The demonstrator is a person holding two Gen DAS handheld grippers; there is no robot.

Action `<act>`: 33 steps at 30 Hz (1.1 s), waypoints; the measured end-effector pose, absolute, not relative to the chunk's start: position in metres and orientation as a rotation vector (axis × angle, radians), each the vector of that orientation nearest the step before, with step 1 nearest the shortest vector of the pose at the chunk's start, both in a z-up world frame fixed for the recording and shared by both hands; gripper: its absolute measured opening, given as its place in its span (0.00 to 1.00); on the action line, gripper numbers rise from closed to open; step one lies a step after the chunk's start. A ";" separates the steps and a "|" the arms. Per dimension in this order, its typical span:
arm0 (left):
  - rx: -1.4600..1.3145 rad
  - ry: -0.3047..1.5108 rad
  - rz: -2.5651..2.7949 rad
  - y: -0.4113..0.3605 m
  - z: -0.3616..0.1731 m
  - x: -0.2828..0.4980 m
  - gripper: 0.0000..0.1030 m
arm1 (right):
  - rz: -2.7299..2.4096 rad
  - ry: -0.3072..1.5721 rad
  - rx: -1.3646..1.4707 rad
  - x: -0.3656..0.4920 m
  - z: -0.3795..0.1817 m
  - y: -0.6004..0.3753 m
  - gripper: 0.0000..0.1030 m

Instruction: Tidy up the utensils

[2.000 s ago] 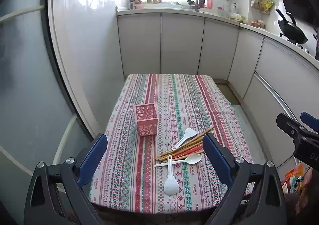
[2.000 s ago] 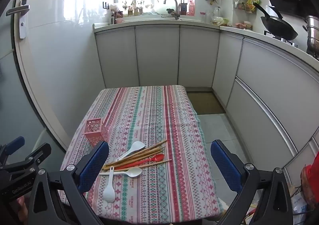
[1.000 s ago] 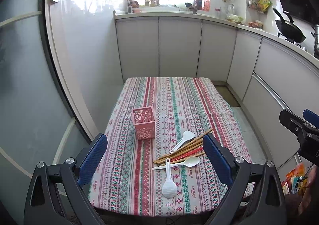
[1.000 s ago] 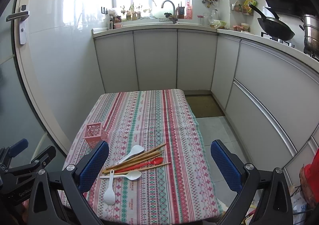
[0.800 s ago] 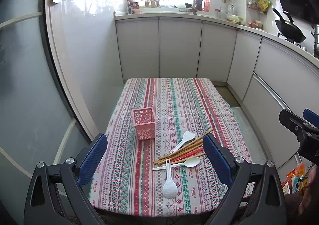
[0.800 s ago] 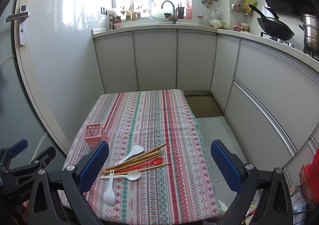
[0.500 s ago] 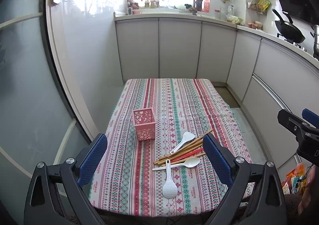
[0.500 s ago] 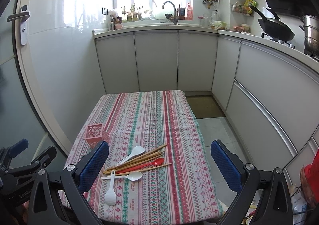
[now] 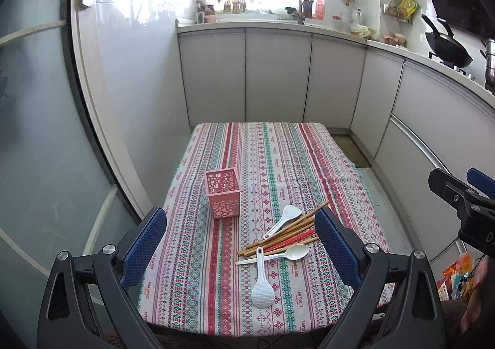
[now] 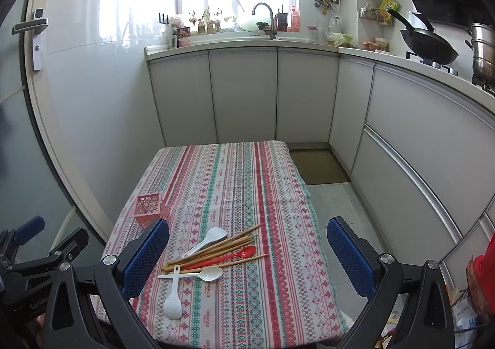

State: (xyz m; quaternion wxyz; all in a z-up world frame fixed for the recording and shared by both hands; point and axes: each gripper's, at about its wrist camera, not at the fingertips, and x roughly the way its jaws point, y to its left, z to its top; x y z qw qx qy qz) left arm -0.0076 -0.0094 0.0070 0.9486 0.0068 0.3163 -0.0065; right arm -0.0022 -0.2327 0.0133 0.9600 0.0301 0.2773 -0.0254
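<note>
Striped tablecloth [image 9: 272, 163] in a white-cabineted kitchen. Pink basket [image 9: 223, 193] upright, left; chopsticks [image 10: 216, 248], white spoons and apparently one red spoon [image 10: 238, 254] heaped near right. Left gripper [image 9: 241, 244] and right gripper [image 10: 247, 251] gape wide, empty

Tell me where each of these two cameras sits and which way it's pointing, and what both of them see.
Left wrist view: sits on the left gripper, looking along its open blue fingers over the table's near edge toward the sink wall; the right gripper and a hand's fingertips show at right.
Right wrist view: sits on the right gripper, facing the same way from further right; the left gripper shows at lower left.
Shared: pink holder, chopsticks, white spoons, tablecloth.
</note>
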 end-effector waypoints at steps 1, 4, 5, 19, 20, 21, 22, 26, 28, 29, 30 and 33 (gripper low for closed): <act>0.014 0.643 -0.013 -0.010 0.007 -0.008 0.95 | -0.052 0.561 0.062 -0.002 0.013 -0.233 1.00; 0.014 0.643 -0.013 -0.010 0.007 -0.008 0.95 | -0.051 0.562 0.062 -0.002 0.013 -0.233 1.00; 0.015 0.643 -0.012 -0.010 0.007 -0.008 0.95 | -0.051 0.562 0.061 -0.002 0.013 -0.233 1.00; 0.013 0.640 -0.014 -0.011 0.008 -0.009 0.95 | -0.051 0.561 0.062 -0.002 0.013 -0.233 1.00; 0.012 0.640 -0.015 -0.011 0.008 -0.009 0.95 | -0.051 0.561 0.062 -0.002 0.013 -0.233 1.00; 0.010 0.640 -0.017 -0.011 0.008 -0.010 0.95 | -0.051 0.561 0.062 -0.002 0.013 -0.233 1.00; 0.010 0.640 -0.019 -0.011 0.008 -0.010 0.95 | -0.051 0.561 0.061 -0.002 0.013 -0.233 1.00; 0.010 0.641 -0.021 -0.010 0.009 -0.010 0.95 | -0.050 0.561 0.062 -0.002 0.013 -0.233 1.00; 0.010 0.641 -0.020 -0.010 0.009 -0.010 0.95 | -0.051 0.562 0.061 -0.002 0.012 -0.233 1.00; 0.010 0.640 -0.020 -0.010 0.009 -0.010 0.95 | -0.052 0.563 0.061 -0.002 0.012 -0.233 1.00; 0.010 0.641 -0.021 -0.010 0.009 -0.010 0.95 | -0.052 0.564 0.062 -0.001 0.012 -0.233 1.00; 0.010 0.641 -0.019 -0.010 0.009 -0.010 0.95 | -0.053 0.567 0.063 0.000 0.011 -0.233 1.00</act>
